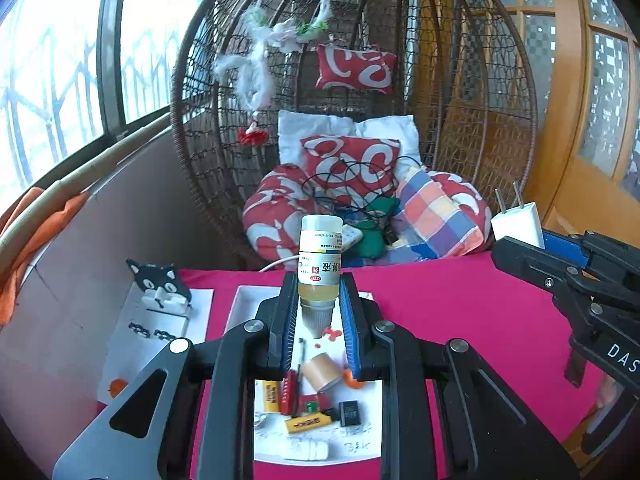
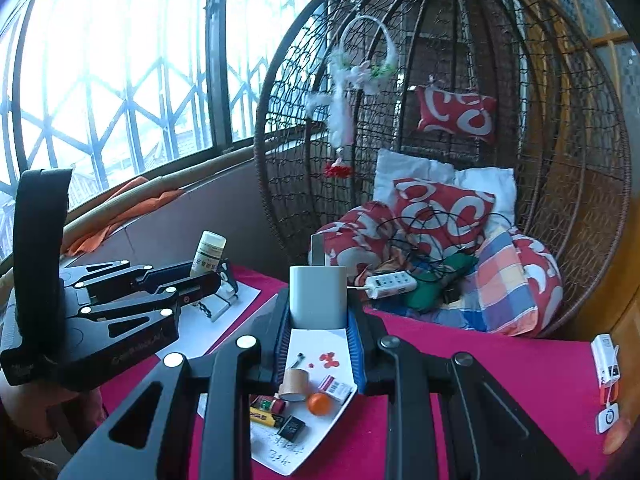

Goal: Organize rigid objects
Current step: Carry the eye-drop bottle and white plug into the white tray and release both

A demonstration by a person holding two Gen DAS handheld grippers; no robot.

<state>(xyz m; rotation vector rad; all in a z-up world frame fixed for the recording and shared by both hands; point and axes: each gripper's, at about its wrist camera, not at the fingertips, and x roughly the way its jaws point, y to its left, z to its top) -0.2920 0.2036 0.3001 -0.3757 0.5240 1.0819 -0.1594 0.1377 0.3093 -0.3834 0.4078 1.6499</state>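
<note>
Left tool (image 1: pixel 319 312) pinching bottle (image 1: pixel 320 258), right tool (image 2: pixel 318 330) pinching charger (image 2: pixel 318 296), both above cluttered white tray (image 2: pixel 340 408) mid-desk (image 2: pixel 500 368).

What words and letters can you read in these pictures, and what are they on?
"OTC": red patch on the bottle label, held cap-down in the left gripper; the other print is too blurred.
"DAS": white letters, cut off, on the right gripper, which holds the charger.
Handwriting on the white tray: unreadable.

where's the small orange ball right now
In the right wrist view the small orange ball lies on the white paper sheet, between the cardboard tube and black chip.
</note>
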